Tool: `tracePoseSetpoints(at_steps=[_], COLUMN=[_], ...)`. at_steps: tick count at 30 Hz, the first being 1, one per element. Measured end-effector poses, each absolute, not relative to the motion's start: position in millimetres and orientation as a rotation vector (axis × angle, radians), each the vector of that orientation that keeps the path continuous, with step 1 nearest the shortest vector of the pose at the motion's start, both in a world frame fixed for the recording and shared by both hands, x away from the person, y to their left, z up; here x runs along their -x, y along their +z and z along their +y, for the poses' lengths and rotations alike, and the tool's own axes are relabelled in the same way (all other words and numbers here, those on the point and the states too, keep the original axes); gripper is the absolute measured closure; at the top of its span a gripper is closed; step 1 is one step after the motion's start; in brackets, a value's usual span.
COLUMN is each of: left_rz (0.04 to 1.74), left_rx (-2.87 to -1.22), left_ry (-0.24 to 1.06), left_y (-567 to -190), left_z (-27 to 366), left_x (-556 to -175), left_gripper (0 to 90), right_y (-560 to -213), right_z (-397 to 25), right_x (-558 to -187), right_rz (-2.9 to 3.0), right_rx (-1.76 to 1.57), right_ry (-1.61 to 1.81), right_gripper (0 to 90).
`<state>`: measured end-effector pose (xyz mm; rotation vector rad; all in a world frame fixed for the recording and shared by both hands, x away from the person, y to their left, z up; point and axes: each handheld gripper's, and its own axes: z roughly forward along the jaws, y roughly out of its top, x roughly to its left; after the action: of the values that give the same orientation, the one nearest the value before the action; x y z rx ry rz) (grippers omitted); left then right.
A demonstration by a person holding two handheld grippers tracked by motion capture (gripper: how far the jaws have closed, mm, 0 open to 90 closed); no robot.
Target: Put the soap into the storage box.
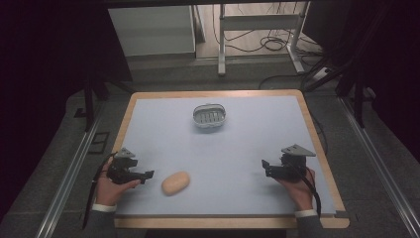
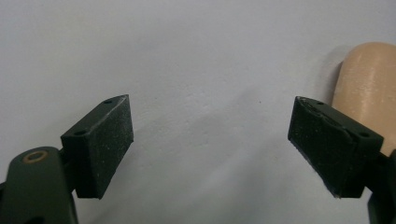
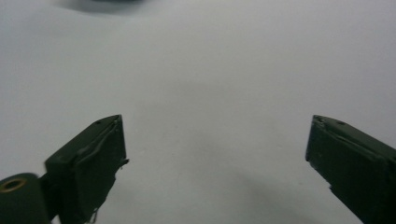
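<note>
the left gripper (image 1: 147, 174) is held wide open just beside the smooth tan oval bread roll (image 1: 175, 183); the right gripper (image 1: 265, 166) is spread wide over the pale blue table mat (image 1: 247, 134).

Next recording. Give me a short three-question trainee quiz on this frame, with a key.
1. True or false: the left gripper is shut on the tan oval piece.
2. Which gripper is nearer the tan oval piece: A) left, B) right?
3. Fill in: the small slotted dish sits toward the ___ edge of the table.

Key:
1. False. In the left gripper view its jaws stand wide apart, the piece just outside one of them.
2. A. The right gripper hovers over bare mat on the other side.
3. Far.
</note>
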<state>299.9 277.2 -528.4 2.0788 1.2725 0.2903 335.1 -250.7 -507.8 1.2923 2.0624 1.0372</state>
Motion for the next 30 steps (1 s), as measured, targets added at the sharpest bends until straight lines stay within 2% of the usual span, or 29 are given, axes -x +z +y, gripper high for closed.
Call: tracePoseSetpoints(at_steps=[17, 30], left_rz=[1.275, 1.228], left_rx=[-2.049, -2.104], left_ry=[0.375, 0.307], left_y=[-520, -515], left_z=[278, 263], left_x=[-293, -293], left_gripper=[15.4, 18.2], right_y=[-497, -505], right_z=[-272, -278], right_x=[-324, -323], right_rz=[2.001, 2.041], right_rx=[-1.256, -1.2], right_ry=[1.067, 0.998], right_gripper=[13.3, 13.3])
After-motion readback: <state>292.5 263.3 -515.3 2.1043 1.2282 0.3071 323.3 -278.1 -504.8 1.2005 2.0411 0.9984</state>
